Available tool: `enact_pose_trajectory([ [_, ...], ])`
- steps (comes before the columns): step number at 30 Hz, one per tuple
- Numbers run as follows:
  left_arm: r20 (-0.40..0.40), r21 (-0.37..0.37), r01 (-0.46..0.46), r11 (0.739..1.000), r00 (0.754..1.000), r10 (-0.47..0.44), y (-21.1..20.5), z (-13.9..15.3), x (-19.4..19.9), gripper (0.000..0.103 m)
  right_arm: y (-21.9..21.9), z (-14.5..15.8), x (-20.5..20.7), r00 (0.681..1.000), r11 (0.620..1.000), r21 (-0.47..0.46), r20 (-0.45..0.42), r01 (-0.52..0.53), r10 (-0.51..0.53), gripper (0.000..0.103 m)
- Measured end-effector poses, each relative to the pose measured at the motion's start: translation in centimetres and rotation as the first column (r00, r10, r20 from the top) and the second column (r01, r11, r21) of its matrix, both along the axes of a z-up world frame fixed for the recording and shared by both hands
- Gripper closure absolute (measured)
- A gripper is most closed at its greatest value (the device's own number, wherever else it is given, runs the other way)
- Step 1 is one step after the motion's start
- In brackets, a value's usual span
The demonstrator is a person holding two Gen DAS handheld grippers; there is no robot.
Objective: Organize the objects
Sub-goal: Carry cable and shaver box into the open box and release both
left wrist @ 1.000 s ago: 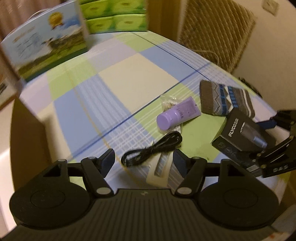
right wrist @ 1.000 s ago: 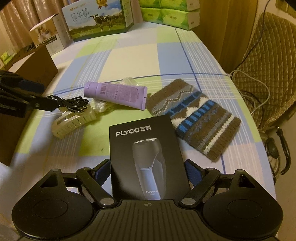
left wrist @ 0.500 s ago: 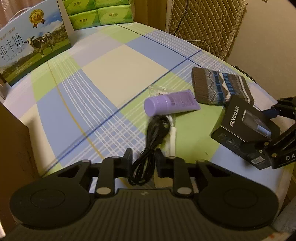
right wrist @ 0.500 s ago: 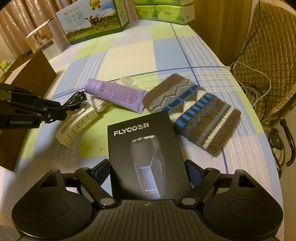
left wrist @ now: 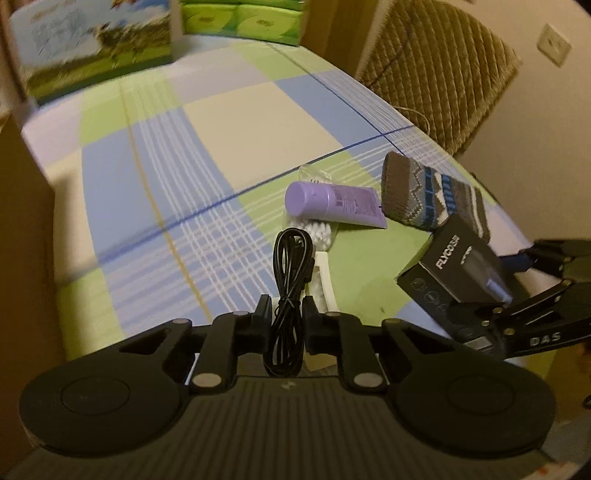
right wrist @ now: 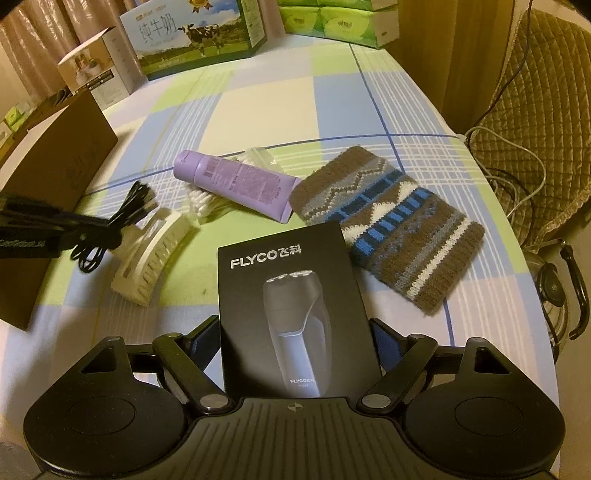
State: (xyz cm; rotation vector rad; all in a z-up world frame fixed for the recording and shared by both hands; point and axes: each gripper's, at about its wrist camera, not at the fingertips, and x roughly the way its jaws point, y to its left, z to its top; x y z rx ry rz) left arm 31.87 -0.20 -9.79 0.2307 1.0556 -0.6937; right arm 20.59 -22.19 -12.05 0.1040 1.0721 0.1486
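**Two tongs engaged: cable pinched at left, shaver box clasped at right**

Two handheld grippers were in view over a checked tablecloth [right wrist: 266, 99]. The left gripper [left wrist: 285, 310] had just been closing, and its jaws stood pressed together on a coiled black cable [left wrist: 291, 266], which ran out forward from between the fingertips. Directly under and just ahead of those fingertips lay a cream hair claw clip [left wrist: 323, 277], the cable crossing its near edge. Further ahead of the left tongs sat a lilac tube [left wrist: 334, 203], resting on a clear packet of cotton swabs [left wrist: 317, 229].

The right gripper [right wrist: 293, 332] stood spread wide with a black shaver box [right wrist: 291, 314] between its fingers, blue pads against both long edges; seen from the left wrist view, the box sat tilted, its near end raised off the cloth. A knitted pouch [right wrist: 388, 218] lay just ahead and to the right of the right tongs, touching the far corner of the box and the crimped end of the tube.

Left of the left tongs stood a brown cardboard box [right wrist: 55, 177]. At the far end of the table were a milk carton case [right wrist: 199, 33], a small white box [right wrist: 99, 74] and green tissue packs [right wrist: 340, 22]. A quilted chair [right wrist: 535, 103] stood to the right, off the table.
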Motion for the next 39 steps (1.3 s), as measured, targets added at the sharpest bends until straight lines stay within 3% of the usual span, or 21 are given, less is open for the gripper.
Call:
enact_pose_trajectory([
  [7,-0.047,-0.058,-0.115,0.992,0.993,0.112,2.7,1.0,-1.8,0.091,-0.2,0.1,-0.6,1.000,1.000,0.010,-0.001,0.006,-0.006,0.023],
  [15,-0.057,0.008,-0.191,0.982,0.980,0.191,5.2,0.1,-4.2,0.094,0.0,0.1,-1.1,1.000,1.000,0.008,-0.007,-0.018,0.018,0.023],
  [17,-0.086,0.029,-0.210,0.977,0.973,0.212,6.0,-0.8,-5.0,0.101,0.1,0.1,-1.2,1.000,1.000,0.009,-0.010,-0.025,0.025,0.023],
  [21,-0.112,0.032,-0.240,0.970,0.964,0.242,6.6,-1.7,-6.1,0.088,0.2,0.1,-1.4,0.999,0.999,0.005,-0.012,-0.044,0.044,0.023],
  [25,-0.096,0.053,-0.231,0.971,0.967,0.236,5.9,-2.2,-6.5,0.083,0.1,0.1,-1.5,0.999,0.999,0.010,-0.012,-0.048,0.048,0.023],
  [39,-0.030,0.088,-0.199,0.976,0.979,0.202,3.3,-2.6,-6.7,0.084,0.1,0.0,-2.1,0.997,0.997,0.006,0.015,-0.075,0.074,0.023],
])
